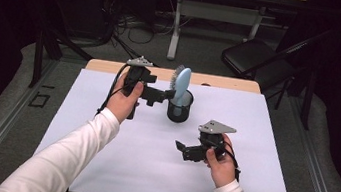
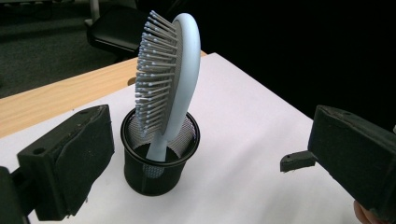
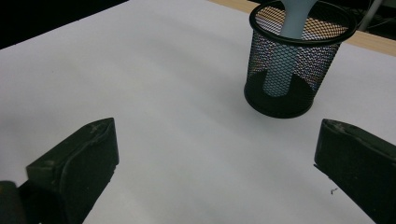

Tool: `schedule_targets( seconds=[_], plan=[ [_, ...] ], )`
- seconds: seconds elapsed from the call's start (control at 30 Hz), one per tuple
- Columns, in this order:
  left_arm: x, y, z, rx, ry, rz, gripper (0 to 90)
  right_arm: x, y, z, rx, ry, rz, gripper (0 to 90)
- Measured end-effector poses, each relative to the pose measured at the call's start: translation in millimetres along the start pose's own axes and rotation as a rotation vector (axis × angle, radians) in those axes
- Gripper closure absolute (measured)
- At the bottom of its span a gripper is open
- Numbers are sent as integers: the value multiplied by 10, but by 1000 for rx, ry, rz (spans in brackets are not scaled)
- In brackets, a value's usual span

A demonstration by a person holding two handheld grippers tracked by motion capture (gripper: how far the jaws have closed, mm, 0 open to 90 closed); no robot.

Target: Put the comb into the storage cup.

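We see a pale blue hairbrush [image 2: 175, 70] standing handle-down in a black mesh cup [image 2: 159, 161] near the far middle of the white-covered desk [image 1: 98, 166] — its bristled head leans out above the rim. The left gripper [image 1: 171, 94] sits just beside the cup, jaws wide apart and holding nothing. The right gripper [image 1: 180, 147] hovers nearer the person, well apart from the cup — jaws also wide open, empty.

Hairbrush [image 1: 181, 84] stands handle-down in cup [image 1: 179, 108], mid-table [image 1: 98, 166] twd far edge. Left gripper [image 1: 167, 94] just left of cup; right gripper [image 1: 180, 147] nearer the person, apart.
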State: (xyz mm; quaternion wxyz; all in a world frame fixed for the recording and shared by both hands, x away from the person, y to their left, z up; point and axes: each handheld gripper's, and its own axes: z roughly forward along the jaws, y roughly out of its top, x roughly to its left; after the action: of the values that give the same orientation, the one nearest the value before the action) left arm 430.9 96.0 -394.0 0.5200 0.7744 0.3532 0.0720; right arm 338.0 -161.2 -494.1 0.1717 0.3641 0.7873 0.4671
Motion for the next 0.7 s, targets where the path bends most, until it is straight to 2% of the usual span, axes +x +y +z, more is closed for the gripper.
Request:
schedule_targets(
  seconds=[0.7],
  plan=[
    [29, -182, -157, -3, -12, -13, 10, 19, 20, -14, 1, 3, -1, 0]
  ],
)
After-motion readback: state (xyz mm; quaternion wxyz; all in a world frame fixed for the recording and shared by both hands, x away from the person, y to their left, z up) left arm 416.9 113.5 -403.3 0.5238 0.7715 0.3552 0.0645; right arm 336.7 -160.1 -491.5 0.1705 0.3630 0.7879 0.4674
